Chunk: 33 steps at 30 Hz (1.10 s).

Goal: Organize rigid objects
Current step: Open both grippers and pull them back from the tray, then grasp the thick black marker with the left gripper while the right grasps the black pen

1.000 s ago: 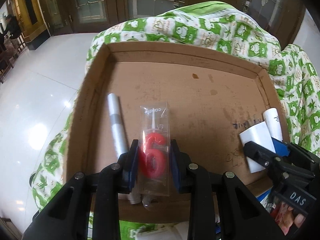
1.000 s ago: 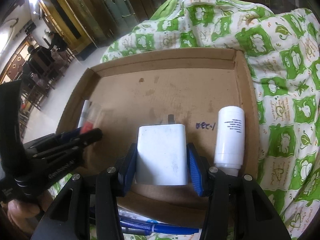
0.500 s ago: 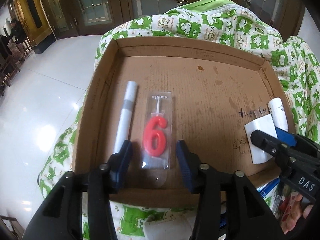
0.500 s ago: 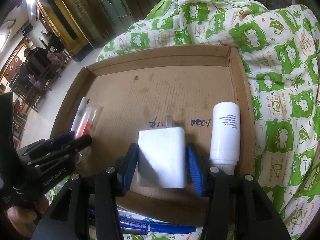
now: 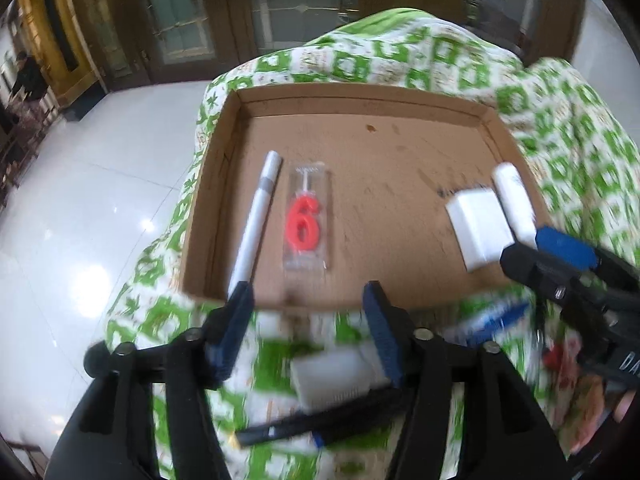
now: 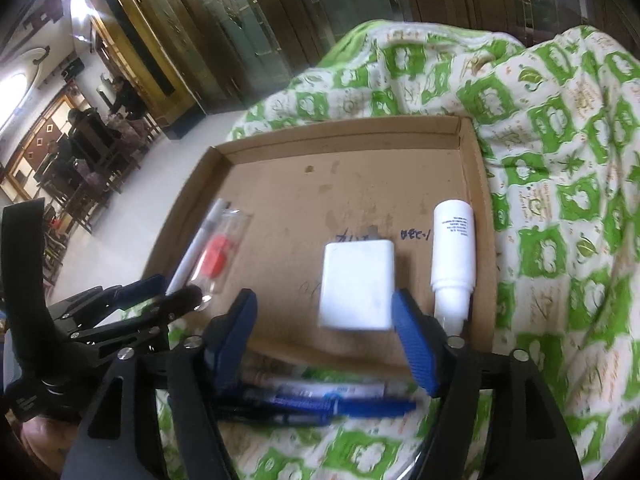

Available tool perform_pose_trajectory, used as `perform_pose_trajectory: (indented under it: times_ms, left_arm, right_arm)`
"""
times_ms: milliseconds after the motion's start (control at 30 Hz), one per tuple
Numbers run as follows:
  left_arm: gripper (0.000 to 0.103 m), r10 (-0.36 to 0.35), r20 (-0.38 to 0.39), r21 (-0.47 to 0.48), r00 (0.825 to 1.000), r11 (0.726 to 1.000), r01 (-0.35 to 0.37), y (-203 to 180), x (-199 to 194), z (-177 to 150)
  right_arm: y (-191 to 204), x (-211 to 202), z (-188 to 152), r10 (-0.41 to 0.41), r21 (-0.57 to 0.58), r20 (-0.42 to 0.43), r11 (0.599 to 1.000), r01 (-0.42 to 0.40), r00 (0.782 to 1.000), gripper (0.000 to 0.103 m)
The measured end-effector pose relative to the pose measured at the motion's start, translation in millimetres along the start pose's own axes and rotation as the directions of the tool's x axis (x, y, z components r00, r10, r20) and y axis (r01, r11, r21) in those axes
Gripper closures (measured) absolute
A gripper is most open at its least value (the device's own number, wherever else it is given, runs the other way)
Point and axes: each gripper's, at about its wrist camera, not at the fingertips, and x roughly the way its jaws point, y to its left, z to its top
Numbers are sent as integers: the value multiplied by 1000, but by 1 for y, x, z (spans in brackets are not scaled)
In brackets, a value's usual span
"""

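The left hand-held gripper (image 5: 306, 320) is hovering just short of the near wall of the cardboard tray (image 5: 360, 98), its jaws standing wide apart and holding nothing. Judging by what is lying loose under it, the coming move is turning on a white ridged block (image 5: 332, 376) sitting on the green-and-white quilt (image 5: 560, 128) directly below and between its fingers, with a dark pen (image 5: 288, 430) lying crosswise just nearer the camera, its long axis running left to right. Both are blurred, so I cannot tell exactly what the block is.

Inside the tray, going left to right, a white pen (image 5: 256, 220) is lying lengthwise, pointing away from the gripper, close to the left wall. Just beside it a red "6" candle (image 5: 305, 222) in a clear sleeve is lying parallel to it. The middle of the tray floor is carrying only stains. Toward the right wall a white charger block (image 6: 358, 284) is lying flat, and a white bottle (image 6: 454, 256) is lying beside it against the right wall, its narrow end pointing toward the near edge.

The right hand-held gripper (image 6: 328, 336) is sitting at the near edge by the charger, jaws spread apart and gripping nothing; the right finger is just beside the charger's corner. Under it, outside the tray, blue pens (image 6: 332, 402) are lying crosswise on the quilt, long axes running left to right, so this gripper seems the nearer one for them
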Motion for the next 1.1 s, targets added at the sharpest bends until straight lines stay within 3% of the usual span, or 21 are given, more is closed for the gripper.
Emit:
perform_pose_trajectory:
  times_ms: [133, 267, 467, 600, 833, 900, 1100]
  left_arm:
    - [43, -12, -12, 57, 1000, 998, 12, 0, -17, -23]
    - [43, -56, -39, 56, 998, 997, 58, 7, -29, -54]
    - [43, -59, -75, 17, 995, 998, 60, 8, -28, -84]
    - [43, -79, -65, -21, 995, 997, 78, 14, -30, -82]
    - [43, -122, -89, -97, 988, 989, 114, 28, -21, -84]
    - [43, -132, -83, -96, 988, 988, 124, 26, -22, -83]
    - [43, -136, -87, -34, 987, 991, 133, 10, -23, -80]
  right_arm:
    - [7, -21, -11, 50, 0, 14, 999, -50, 999, 20]
    - [3, -44, -33, 107, 68, 5, 992, -108, 994, 20]
    - [-7, -56, -64, 192, 156, -79, 971, -178, 978, 20]
    - [-25, -61, -65, 173, 222, -97, 964, -148, 980, 20]
    - [-44, -47, -77, 193, 311, -176, 941, -131, 965, 60]
    - [-45, -41, -78, 179, 322, -194, 940, -110, 964, 65]
    - [-57, 0, -74, 65, 335, -281, 942, 35, 957, 65]
